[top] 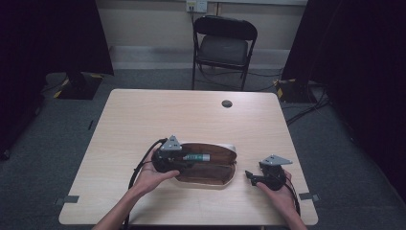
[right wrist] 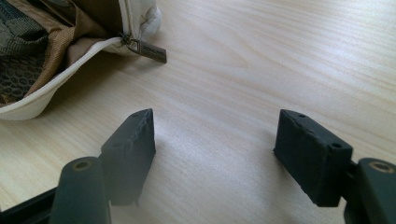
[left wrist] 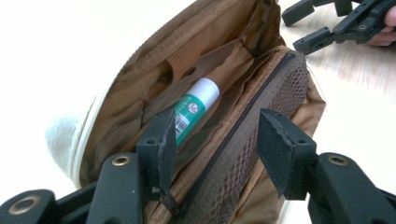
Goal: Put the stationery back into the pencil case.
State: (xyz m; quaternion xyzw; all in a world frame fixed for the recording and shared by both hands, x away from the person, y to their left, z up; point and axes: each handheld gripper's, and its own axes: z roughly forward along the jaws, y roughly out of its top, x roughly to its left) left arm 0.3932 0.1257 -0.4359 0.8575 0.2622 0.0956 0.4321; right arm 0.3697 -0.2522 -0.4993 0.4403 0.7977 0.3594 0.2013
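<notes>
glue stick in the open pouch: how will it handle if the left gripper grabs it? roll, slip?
The glue stick is a smooth round tube, so it would probably slip or twist between the flat jaws of the left gripper. It looks rigid and likely light. Lying in a fabric fold of the pouch, it probably won't roll until lifted out.

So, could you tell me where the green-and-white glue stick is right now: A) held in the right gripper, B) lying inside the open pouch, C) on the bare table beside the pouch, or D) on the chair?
B: the glue stick lies in a fabric pocket inside the open pouch, with the left gripper open over it.
</notes>
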